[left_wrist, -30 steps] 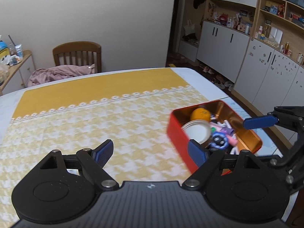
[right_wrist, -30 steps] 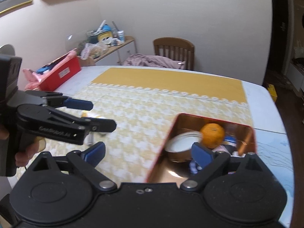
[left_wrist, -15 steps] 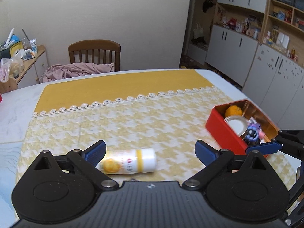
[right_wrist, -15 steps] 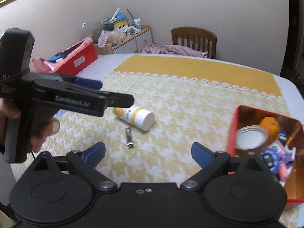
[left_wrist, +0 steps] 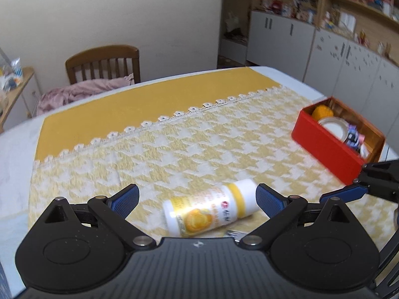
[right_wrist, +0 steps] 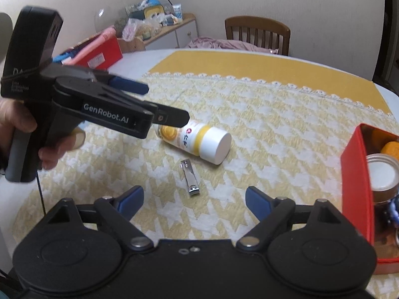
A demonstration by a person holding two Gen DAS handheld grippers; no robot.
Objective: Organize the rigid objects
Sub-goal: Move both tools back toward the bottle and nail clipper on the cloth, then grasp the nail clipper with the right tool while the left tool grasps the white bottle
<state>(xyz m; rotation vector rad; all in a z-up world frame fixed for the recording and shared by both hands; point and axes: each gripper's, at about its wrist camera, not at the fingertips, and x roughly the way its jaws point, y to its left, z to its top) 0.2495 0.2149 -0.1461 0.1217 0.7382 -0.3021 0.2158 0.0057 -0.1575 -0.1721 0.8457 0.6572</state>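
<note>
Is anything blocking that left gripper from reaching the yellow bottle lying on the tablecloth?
Nothing visible does. The bottle lies on its side right ahead of the open left gripper, with only bare tablecloth around it.

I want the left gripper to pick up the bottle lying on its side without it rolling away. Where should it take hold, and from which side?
Grip the bottle across its round body, near the middle of the label, coming down from above with one pad on each long side. It lies flat on the tablecloth, so end-on contact would likely push it. The left gripper, jaws open, already brackets it.
</note>
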